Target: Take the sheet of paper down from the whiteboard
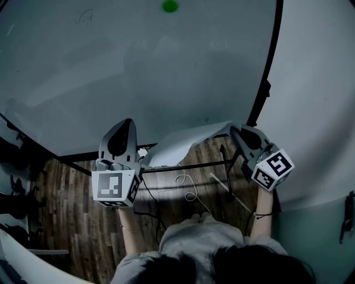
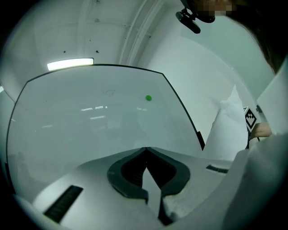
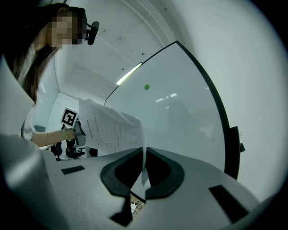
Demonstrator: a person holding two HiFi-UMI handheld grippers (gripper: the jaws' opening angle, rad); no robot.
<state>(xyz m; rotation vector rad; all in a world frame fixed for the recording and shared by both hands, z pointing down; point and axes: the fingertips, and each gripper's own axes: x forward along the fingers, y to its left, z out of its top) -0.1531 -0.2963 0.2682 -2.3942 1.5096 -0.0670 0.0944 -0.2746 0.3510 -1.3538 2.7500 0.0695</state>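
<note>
The white printed sheet (image 1: 183, 143) hangs free of the whiteboard (image 1: 138, 72) and bows between my two grippers. My right gripper (image 1: 234, 130) is shut on the sheet's right corner. In the right gripper view the sheet (image 3: 110, 130) runs down into the closed jaws of that gripper (image 3: 143, 150). My left gripper (image 1: 130, 124) points at the board's lower edge with its jaws shut, and the sheet's left corner lies beside its body. In the left gripper view the tips of the left gripper (image 2: 145, 150) meet and the sheet (image 2: 229, 123) stands off to the right. A green magnet (image 1: 169, 6) stays high on the board.
The board's black frame (image 1: 269, 66) runs down at the right, beside a white wall (image 1: 321, 83). Stand bars (image 1: 188, 166) and loose cables (image 1: 188, 188) lie over the wood floor below. Dark office chairs (image 1: 14, 188) stand at the far left.
</note>
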